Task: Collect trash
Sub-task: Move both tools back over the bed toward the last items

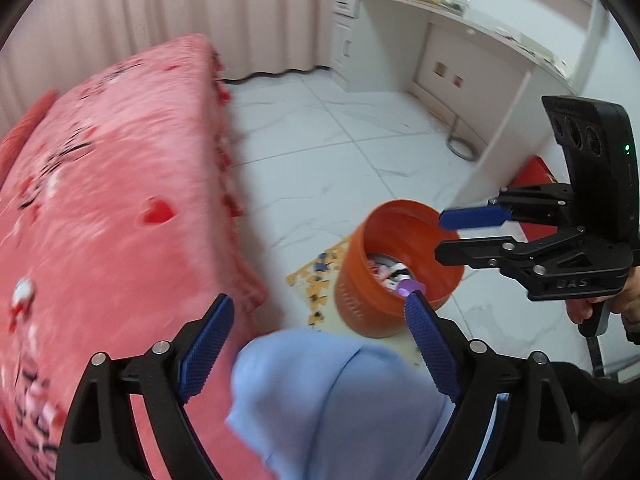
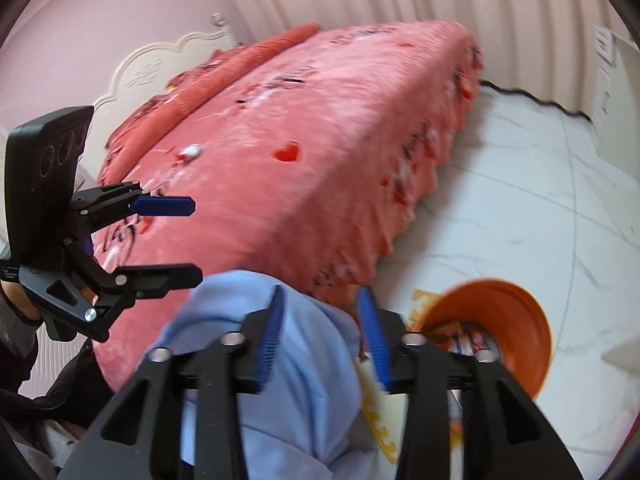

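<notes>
Orange bin holds trash; writing on it unreadable; both hand-held grippers agape, empty.

Even, soft indoor light; strong fisheye bending at dark corners; motion blur smears the bed.

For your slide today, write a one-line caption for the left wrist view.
Both grippers, left and right, open and empty above an orange bin of trash beside the pink bed.

Left gripper and right gripper side by side, fingers spread, nothing gripped.
</notes>
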Demonstrator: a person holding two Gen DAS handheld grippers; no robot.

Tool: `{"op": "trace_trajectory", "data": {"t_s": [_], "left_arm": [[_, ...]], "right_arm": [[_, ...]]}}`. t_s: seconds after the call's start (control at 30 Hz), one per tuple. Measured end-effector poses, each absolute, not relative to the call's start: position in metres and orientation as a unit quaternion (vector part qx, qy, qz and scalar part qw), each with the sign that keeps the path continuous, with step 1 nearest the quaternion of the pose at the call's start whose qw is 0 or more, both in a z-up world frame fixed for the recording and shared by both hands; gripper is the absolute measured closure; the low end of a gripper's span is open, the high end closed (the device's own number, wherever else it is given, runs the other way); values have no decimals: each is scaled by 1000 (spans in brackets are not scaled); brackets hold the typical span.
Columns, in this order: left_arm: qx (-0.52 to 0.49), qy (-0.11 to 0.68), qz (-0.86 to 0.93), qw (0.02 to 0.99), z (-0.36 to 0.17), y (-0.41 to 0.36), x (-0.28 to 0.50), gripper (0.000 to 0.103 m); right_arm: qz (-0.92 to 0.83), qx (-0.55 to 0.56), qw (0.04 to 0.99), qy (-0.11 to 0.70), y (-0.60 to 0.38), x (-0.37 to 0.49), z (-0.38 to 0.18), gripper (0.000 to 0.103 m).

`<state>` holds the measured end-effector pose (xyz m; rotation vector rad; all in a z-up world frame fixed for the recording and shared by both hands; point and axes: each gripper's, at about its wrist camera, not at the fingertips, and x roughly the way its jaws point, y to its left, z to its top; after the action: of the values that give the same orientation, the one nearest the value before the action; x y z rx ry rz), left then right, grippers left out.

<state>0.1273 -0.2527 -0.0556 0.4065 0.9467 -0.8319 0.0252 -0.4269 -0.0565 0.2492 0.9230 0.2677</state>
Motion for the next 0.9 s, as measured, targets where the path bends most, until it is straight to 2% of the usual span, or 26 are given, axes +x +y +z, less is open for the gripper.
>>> {"op": "trace_trajectory", "data": {"t_s": [0.03,0.13,0.3,0.43,0.53,0.63,0.9], "left_arm": [[186,439,-378,793,-55,-246,127,16],[177,442,-356,804,-51,-219,124,16],[159,447,-312,823,-46,-169,123,15],[140,450,-280,836,-44,-131,126,15],[125,452,-254,846,-44,-101,128,9],[106,455,-234,852,-45,-76,133,9],[49,465,-170,868,-56,-23,164,9]], "right_arm": [[136,113,881,438,-417,29,-52,45],[163,89,883,431,-385,39,-41,34],[198,26,886,418,-327,57,-26,24],[227,8,881,416,-287,72,-19,22],[240,-9,878,414,-260,83,-16,15],[252,-23,875,413,-236,93,-14,13],[290,-42,859,420,-180,127,-19,12]]}}
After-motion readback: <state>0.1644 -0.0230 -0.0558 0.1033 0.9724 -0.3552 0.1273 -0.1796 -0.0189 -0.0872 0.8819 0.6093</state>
